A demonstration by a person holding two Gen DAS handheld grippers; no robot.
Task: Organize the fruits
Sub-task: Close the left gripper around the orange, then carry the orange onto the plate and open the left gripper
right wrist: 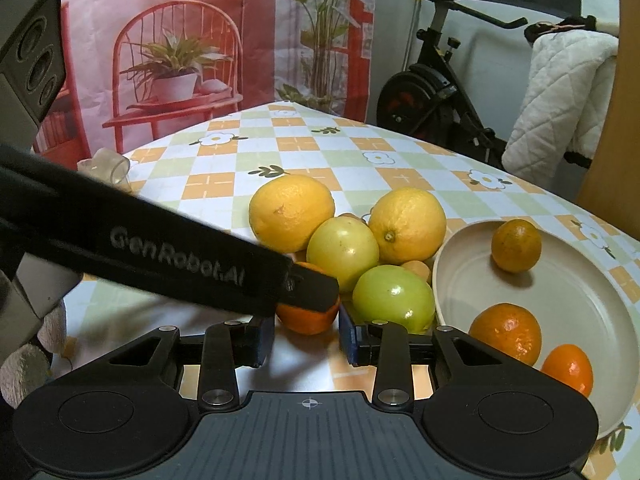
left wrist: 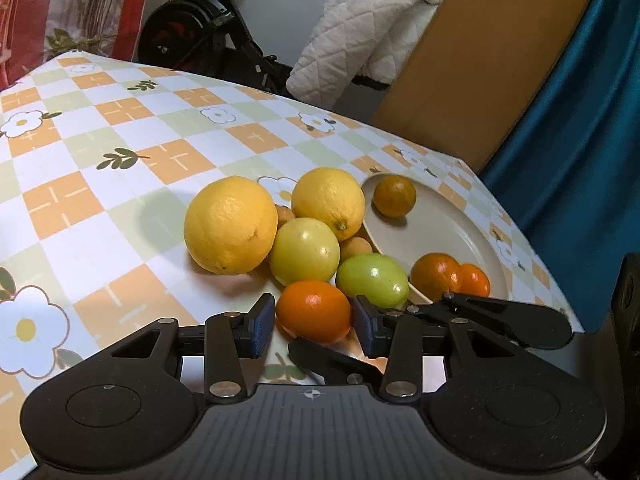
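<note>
A small orange mandarin (left wrist: 314,312) (right wrist: 308,320) rests on the checked tablecloth in front of a fruit pile. My left gripper (left wrist: 314,326) is shut on it, a blue pad against each side. In the right wrist view the left gripper's black finger (right wrist: 200,256) crosses over the mandarin. My right gripper (right wrist: 306,344) sits just short of the same mandarin, pads a little apart with only cloth between them. The pile holds two lemons (left wrist: 231,224) (left wrist: 328,202), a yellow-green fruit (left wrist: 304,250) and a green one (left wrist: 372,280). The beige plate (left wrist: 440,216) (right wrist: 480,280) holds three oranges.
The plate lies near the table's right edge (left wrist: 532,248), with a blue curtain (left wrist: 580,140) and a wooden panel (left wrist: 480,60) beyond. An exercise bike (right wrist: 432,96) and a white quilted cloth (right wrist: 560,100) stand behind the table. A clear plastic piece (right wrist: 106,168) sits at the far left.
</note>
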